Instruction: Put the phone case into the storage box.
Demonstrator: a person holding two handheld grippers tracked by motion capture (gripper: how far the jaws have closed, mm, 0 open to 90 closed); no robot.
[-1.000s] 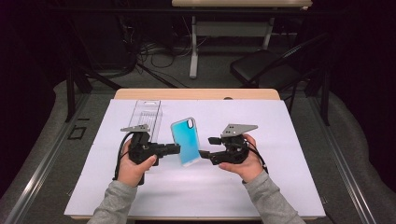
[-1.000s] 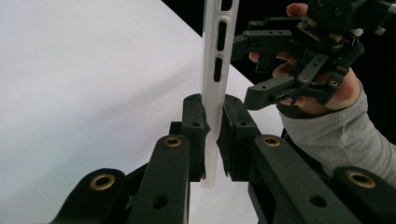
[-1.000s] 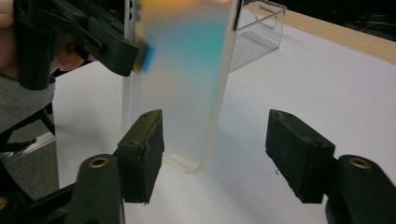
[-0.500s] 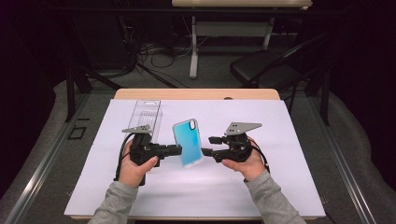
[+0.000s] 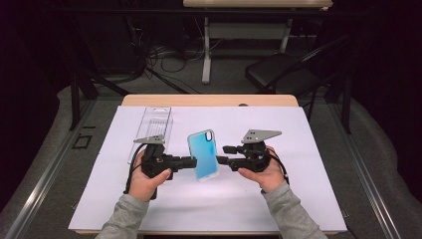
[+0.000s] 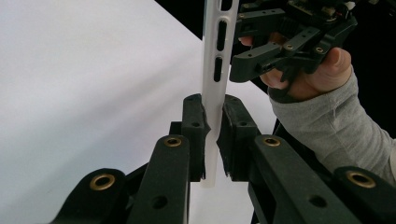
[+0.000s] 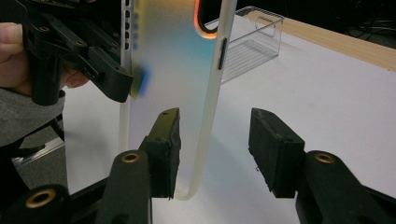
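The left gripper is clamping the left long edge of the phone case, with both pads pressing on the rim (seen edge-on in the left gripper view). The right gripper is not yet gripping: its jaws have just been closing, and the case's right edge is passing between them, near one pad and apart from the other.

The case is standing above the white sheet, between the two grippers. Its long axis is running away from the person, tilted slightly, with the camera cutout at the far end.

A clear plastic tray is lying on the sheet beyond the left hand, apart from the case. Nothing is standing between the right jaws and the rim.

The right gripper view is showing the orange-edged cutout and side slots, while the high view is showing the blue face.
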